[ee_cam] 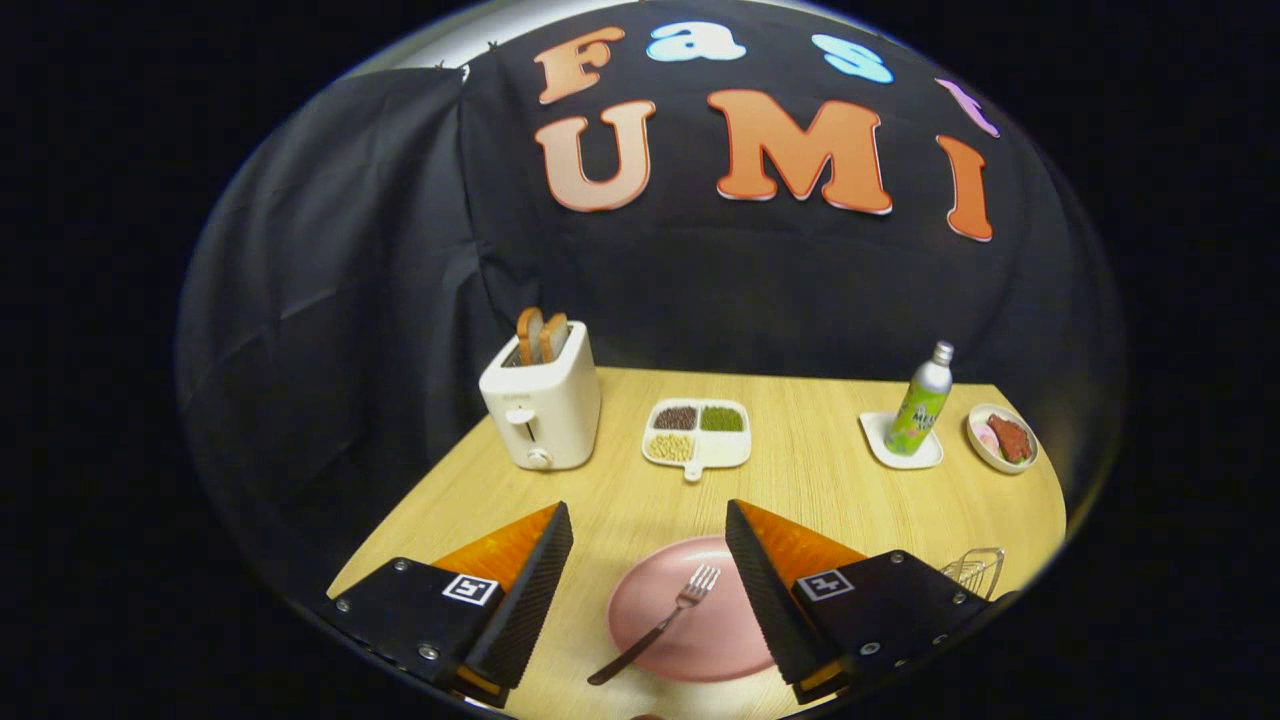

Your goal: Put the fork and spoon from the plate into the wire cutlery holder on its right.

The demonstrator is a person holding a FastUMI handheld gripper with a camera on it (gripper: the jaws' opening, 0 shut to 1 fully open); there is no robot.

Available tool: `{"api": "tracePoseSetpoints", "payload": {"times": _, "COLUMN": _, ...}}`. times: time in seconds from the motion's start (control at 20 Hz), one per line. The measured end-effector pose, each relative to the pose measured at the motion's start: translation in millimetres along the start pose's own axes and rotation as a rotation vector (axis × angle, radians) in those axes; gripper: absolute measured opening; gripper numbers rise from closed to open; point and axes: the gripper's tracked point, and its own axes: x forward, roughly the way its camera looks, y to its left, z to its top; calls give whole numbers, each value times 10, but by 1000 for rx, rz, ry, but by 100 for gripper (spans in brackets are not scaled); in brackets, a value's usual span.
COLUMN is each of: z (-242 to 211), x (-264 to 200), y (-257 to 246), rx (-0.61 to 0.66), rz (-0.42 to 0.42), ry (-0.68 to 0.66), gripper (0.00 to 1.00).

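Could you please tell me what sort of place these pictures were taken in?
Probably a staged kitchen table in a recording booth: a toaster with bread, a pink plate with a fork on a wooden table, black cloth behind. The tongs hang open over the plate.

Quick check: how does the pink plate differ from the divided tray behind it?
The pink plate is round; the divided tray is white and squarish with a small handle. The plate lies between the open gripper's jaws and holds a fork; the tray sits beyond them, holding beans in three compartments. Both lie flat on the table.
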Motion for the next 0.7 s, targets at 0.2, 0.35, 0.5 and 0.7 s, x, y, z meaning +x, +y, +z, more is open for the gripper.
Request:
{"api": "tracePoseSetpoints", "payload": {"times": 0.2, "z": -560, "x": 165, "y": -87, "rx": 9, "rz": -33, "ry": 241, "gripper": 93}}
{"api": "tracePoseSetpoints", "payload": {"times": 0.35, "z": -968, "x": 246, "y": -121, "rx": 29, "rz": -58, "ry": 389, "gripper": 92}}
{"api": "tracePoseSetpoints", "payload": {"times": 0.5, "z": -1218, "x": 285, "y": -105, "rx": -2, "rz": -54, "ry": 512, "gripper": 83}}
{"api": "tracePoseSetpoints", "payload": {"times": 0.7, "z": -1451, "x": 350, "y": -77, "rx": -12, "rz": -40, "ry": 631, "gripper": 71}}
